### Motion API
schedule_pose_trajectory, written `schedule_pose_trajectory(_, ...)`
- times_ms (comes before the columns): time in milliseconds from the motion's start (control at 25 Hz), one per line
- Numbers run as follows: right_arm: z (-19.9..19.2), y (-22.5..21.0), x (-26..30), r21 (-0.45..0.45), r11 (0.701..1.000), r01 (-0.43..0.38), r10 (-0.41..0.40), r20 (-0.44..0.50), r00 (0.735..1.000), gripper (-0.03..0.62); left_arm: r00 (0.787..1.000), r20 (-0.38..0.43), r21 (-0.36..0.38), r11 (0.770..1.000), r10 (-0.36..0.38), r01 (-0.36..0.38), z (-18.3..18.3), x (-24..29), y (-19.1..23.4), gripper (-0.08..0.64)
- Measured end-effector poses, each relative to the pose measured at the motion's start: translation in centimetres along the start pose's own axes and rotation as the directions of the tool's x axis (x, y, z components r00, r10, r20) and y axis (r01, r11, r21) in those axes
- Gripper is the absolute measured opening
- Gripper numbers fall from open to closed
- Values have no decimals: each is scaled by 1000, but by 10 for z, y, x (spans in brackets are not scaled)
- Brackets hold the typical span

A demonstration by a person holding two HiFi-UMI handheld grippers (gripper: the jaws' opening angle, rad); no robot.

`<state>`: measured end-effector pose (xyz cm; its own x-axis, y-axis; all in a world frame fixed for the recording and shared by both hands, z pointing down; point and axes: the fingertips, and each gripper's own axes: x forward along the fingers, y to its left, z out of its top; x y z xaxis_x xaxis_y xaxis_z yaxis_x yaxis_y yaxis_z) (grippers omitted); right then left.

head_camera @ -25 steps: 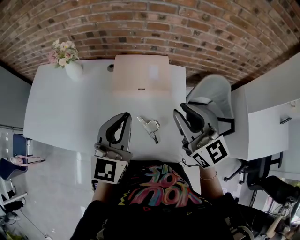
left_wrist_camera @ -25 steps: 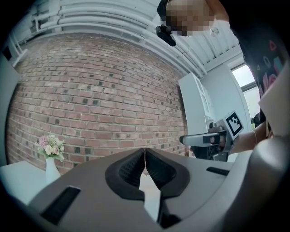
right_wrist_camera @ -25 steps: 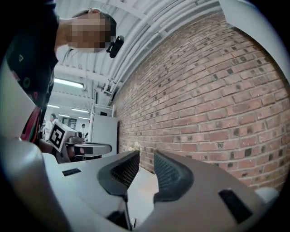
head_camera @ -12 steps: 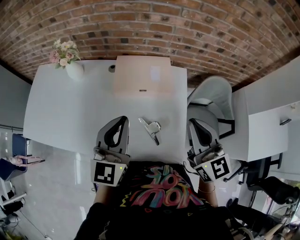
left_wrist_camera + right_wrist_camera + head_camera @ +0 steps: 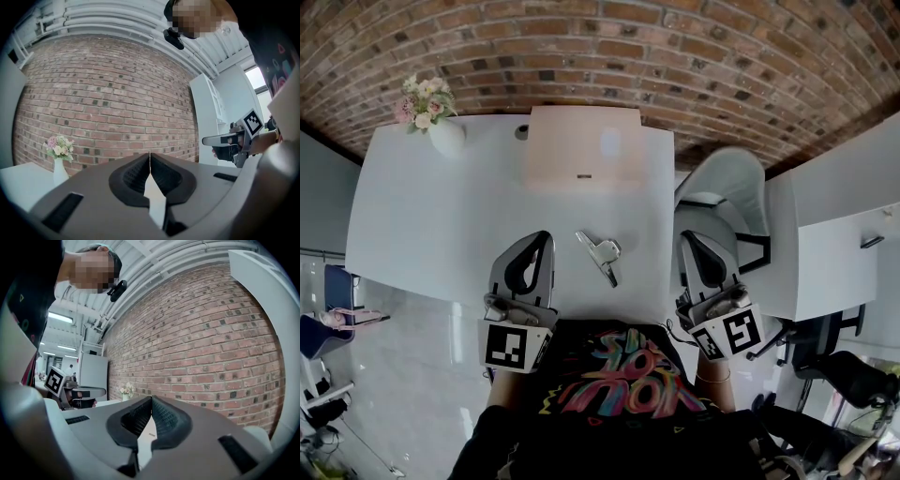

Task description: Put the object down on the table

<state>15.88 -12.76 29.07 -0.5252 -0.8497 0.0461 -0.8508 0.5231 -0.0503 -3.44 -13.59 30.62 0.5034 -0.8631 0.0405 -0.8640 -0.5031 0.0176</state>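
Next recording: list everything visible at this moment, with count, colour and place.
table: one, white, in front of the brick wall
metal clip: one, silver, on the table between the grippers, untouched
vase of flowers: one, white with pink and cream blooms, table's far left corner
board: one, pale peach, far middle of the table
chair: one, light grey, right of the table
brick wall: one, red-brown, behind the table
left gripper: one, grey, jaws shut, empty, over the table's near edge
right gripper: one, grey, jaws shut, empty, past the table's right edge

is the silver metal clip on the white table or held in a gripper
On the white table: the silver metal clip lies there, apart from the left gripper and right gripper.
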Motion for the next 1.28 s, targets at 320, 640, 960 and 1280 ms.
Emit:
schedule_pose_trajectory(320, -3, -1, 4, 28, 999, -18, 18, -4, 1000, 17, 1000, 28, 1, 1000, 5, -5, 5, 1, 1, 25)
schedule_pose_trajectory(640, -2, 3, 5, 45, 998, -36, 36, -2, 999, 17, 1000, -5, -8, 1000, 11, -11, -1, 2, 2, 26)
schedule_pose_trajectory(960, -5, 0, 6, 41, 999, -22, 23, -15, 1000, 17, 1000, 3, -33, 999, 17, -17, 1, 8, 3, 25)
schedule_pose_trajectory(1280, -10, -3, 7, 42, 999, -20, 22, -28, 999, 17, 999, 6, -48, 998, 32, -31, 0, 10, 5, 25)
